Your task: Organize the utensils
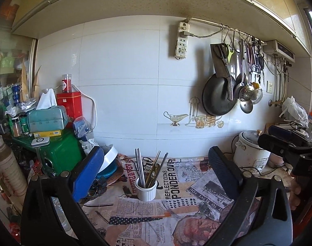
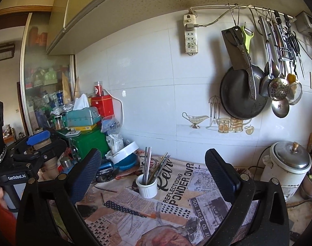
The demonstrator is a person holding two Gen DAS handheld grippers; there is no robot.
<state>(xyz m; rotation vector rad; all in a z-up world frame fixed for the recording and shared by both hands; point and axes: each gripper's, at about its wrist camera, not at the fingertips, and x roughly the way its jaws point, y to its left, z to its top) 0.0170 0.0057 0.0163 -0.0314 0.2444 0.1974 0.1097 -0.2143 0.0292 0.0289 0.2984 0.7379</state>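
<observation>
Left wrist view showed my left gripper (image 1: 153, 176) spread wide and empty, like my right gripper (image 2: 153, 174), around the small white ribbed ceramic cup (image 1: 146, 188) of upright chopsticks (image 1: 150, 168) mid-frame; I judged a careless approach could tip it.

Bench (image 2: 299, 211) against white tiled wall, mostly covered by newspaper-print cloth (image 2: 176, 203). On the cloth, near centre: white ribbed cup (image 2: 146, 186), upright, holding chopsticks (image 2: 156, 169). Left end: green box (image 2: 90, 141), white-and-blue bowls (image 2: 125, 155) tilted beside it, clutter piled behind. Right end: white cooker pot (image 2: 285, 170) with metal lid, cord trailing.
</observation>
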